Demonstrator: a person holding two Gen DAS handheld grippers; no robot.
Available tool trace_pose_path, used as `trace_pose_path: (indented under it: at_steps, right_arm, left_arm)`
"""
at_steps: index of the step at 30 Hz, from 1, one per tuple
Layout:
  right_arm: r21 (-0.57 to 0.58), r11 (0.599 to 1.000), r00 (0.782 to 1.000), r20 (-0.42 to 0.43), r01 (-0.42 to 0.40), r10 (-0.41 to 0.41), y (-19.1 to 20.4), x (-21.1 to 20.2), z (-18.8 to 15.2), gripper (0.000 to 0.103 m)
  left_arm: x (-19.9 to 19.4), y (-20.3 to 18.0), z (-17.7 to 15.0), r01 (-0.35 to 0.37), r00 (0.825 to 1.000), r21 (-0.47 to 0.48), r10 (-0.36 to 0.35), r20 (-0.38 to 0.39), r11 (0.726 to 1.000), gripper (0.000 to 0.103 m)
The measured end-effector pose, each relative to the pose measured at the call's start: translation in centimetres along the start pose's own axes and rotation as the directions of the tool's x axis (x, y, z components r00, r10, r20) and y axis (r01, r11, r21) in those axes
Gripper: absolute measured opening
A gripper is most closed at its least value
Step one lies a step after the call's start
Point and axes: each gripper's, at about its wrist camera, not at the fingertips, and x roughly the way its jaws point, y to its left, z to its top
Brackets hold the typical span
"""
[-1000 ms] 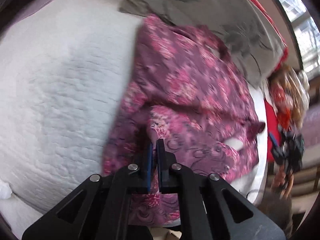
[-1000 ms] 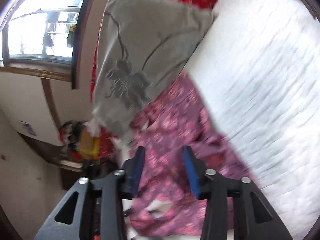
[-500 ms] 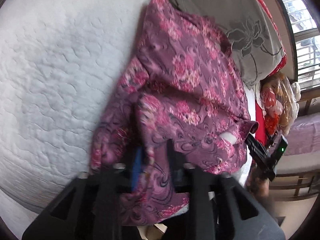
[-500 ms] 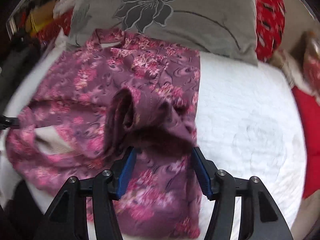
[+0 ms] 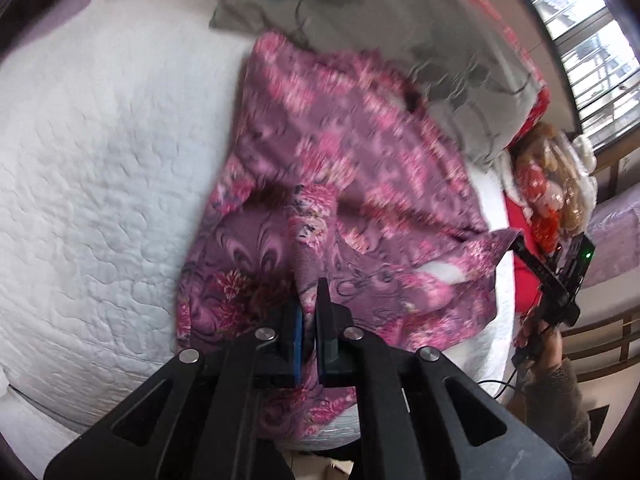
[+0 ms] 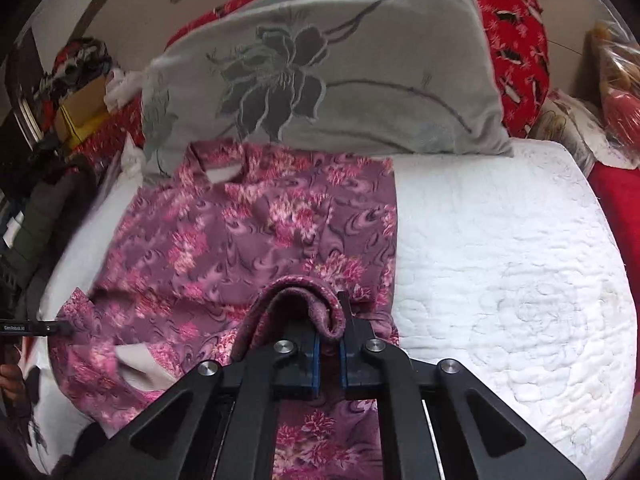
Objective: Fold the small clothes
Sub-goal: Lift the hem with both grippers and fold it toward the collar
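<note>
Since a second ago the right wrist view has been rolled from a tilted look at the window and wall to a level look across the bed, and the right jaws, then spread over the cloth, are now pressed together on it; the left jaws were closed a second ago, were parted half a second ago, and are closed again.

White quilted bedcover (image 6: 500,264) is seen filling most of both views; grey flower-print pillow (image 6: 328,72) is laid along its far edge, with a red patterned cushion (image 6: 512,40) behind it.

Purple floral garment (image 6: 248,240) is spread flat on the bedcover, its collar end touching the pillow (left view is blurred by motion).

Left gripper (image 5: 308,312) is closed on a raised ridge of the garment's near edge; the cloth is pinched between the blue pads.

Right gripper (image 6: 329,332) is closed on a rolled fold of the garment, lifted off the bedcover in an arch; in the left view it is seen at the garment's far corner, held by a hand (image 5: 544,340).
</note>
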Motion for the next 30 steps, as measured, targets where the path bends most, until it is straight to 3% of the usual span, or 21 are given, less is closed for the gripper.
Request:
trace_pose_path:
  at_steps: [8,13,17,21,26,28,30]
  right_arm:
    - [0.162,0.977,0.986,0.11,-0.141,0.124,-1.8,-3.6,2.7,0.006]
    - [0.248,0.954,0.981,0.141,-0.167,0.135,-3.5,-2.2,5.8,0.006]
    - [0.334,0.93,0.985,0.124,-0.156,0.121,-5.0,1.3,8.7,0.006]
    - [0.405,0.906,0.992,0.078,-0.125,0.102,-6.2,6.0,10.9,0.006]
    - [0.458,0.888,0.997,-0.032,-0.042,0.063,-7.5,12.3,11.8,0.009]
    - [0.479,0.878,0.996,-0.082,0.016,0.026,-8.4,14.0,11.4,0.011]
    - [0.527,0.85,0.997,-0.064,0.001,0.038,-9.6,13.9,11.0,0.012]
  left_arm:
    - [-3.9,0.0,4.0,0.004,0.984,-0.036,0.003,0.178,0.999,0.003]
    - [-2.2,0.4,9.0,-0.036,0.972,-0.069,0.051,0.229,0.997,0.003]
    - [0.8,0.5,13.7,-0.084,0.962,-0.069,0.099,0.256,0.994,0.003]
    - [5.0,1.6,16.9,-0.109,0.966,-0.109,0.132,0.224,0.988,0.003]
    - [9.3,3.8,18.1,-0.181,0.97,-0.148,0.201,0.133,0.972,0.003]
    - [9.7,4.9,18.1,-0.158,0.979,-0.177,0.178,0.103,0.971,0.003]
    - [8.8,5.8,18.1,-0.12,0.983,-0.207,0.145,0.114,0.971,0.004]
